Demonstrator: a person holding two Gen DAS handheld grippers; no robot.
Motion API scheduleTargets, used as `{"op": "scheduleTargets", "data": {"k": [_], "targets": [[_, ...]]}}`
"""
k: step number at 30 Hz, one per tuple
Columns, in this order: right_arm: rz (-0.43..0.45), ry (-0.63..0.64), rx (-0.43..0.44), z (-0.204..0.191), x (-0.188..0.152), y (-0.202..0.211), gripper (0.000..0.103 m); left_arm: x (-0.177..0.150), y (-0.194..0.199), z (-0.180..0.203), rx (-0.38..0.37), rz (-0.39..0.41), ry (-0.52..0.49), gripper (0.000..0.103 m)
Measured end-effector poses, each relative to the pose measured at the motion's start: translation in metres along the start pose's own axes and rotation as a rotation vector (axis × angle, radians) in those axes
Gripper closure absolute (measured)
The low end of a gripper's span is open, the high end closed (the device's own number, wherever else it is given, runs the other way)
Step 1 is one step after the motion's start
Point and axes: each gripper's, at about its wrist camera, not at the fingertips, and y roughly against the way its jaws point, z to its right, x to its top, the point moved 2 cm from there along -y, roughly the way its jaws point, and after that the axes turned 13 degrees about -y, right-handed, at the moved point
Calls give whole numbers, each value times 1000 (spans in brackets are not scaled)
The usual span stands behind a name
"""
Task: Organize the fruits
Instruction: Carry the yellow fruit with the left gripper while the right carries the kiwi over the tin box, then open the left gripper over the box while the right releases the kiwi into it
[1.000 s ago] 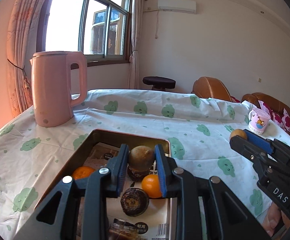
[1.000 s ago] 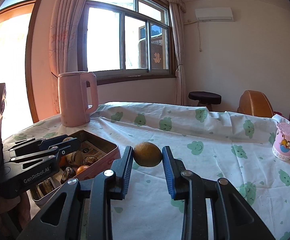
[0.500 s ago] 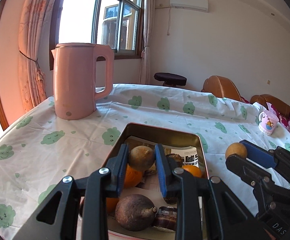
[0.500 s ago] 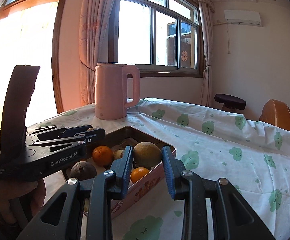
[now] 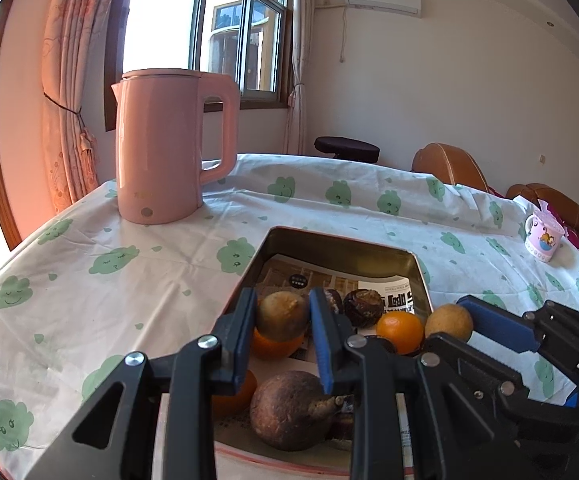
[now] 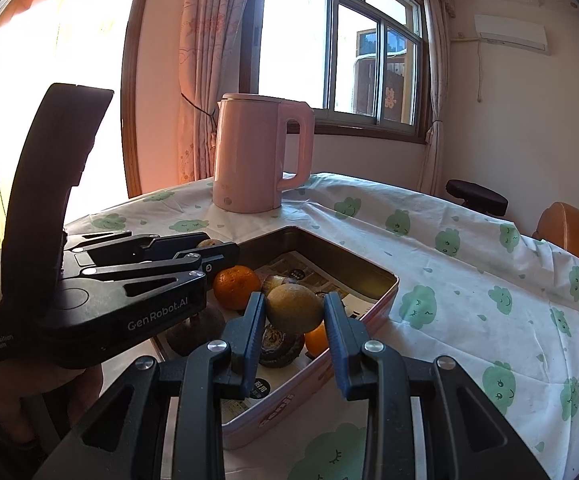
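Left wrist view, and the left hand-held gripper (image 5: 282,324) at lower centre is clamped on a small brownish round fruit (image 5: 281,316), pads pressing its two sides, held above the tin tray (image 5: 339,242). To its right the right hand-held gripper (image 5: 455,330) comes in from the lower right corner, gripping a yellow-brown fruit (image 5: 448,322) just over the tray's right edge. In the right wrist view that same fruit sits at centre between the blue pads, squeezed across its middle, hanging over the tray's near corner.

Below both, the tray already carries oranges (image 5: 401,330), a dark rough-skinned fruit (image 5: 363,306) and a big brown one with a stem (image 5: 289,414), all lying on printed paper. The tray rests on the surface under a cloud-print cloth (image 5: 129,264); a pink kettle (image 5: 169,148) stands at upper left, a small pink cup (image 5: 543,238) far right.

These fruits look light, firm and round, so I'd judge they roll readily and could slip from flat pads. Hold across the widest part, release low into a gap, or they may bump neighbours and roll about.
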Motion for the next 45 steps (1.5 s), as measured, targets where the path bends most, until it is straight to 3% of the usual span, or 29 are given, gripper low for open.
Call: {"op": "scheduleTargets", "data": {"k": [21, 23, 24, 27, 33, 45], "targets": [[-95, -9, -1, 0, -3, -18, 71, -4, -6, 2, -8, -40, -9, 73], [-100, -9, -4, 0, -3, -19, 70, -4, -6, 3, -9, -42, -12, 64], [-99, -10, -4, -1, -4, -19, 66, -4, -5, 3, -4, -42, -12, 55], [-95, -14, -6, -1, -3, -18, 53, -4, -1, 2, 2, -25, -11, 44], [-73, -21, -25, 1, -3, -12, 41, -5, 5, -1, 11, -2, 8, 31], [-31, -66, -127, 26, -4, 9, 41, 1, 28, 3, 47, 78, 18, 15]]}}
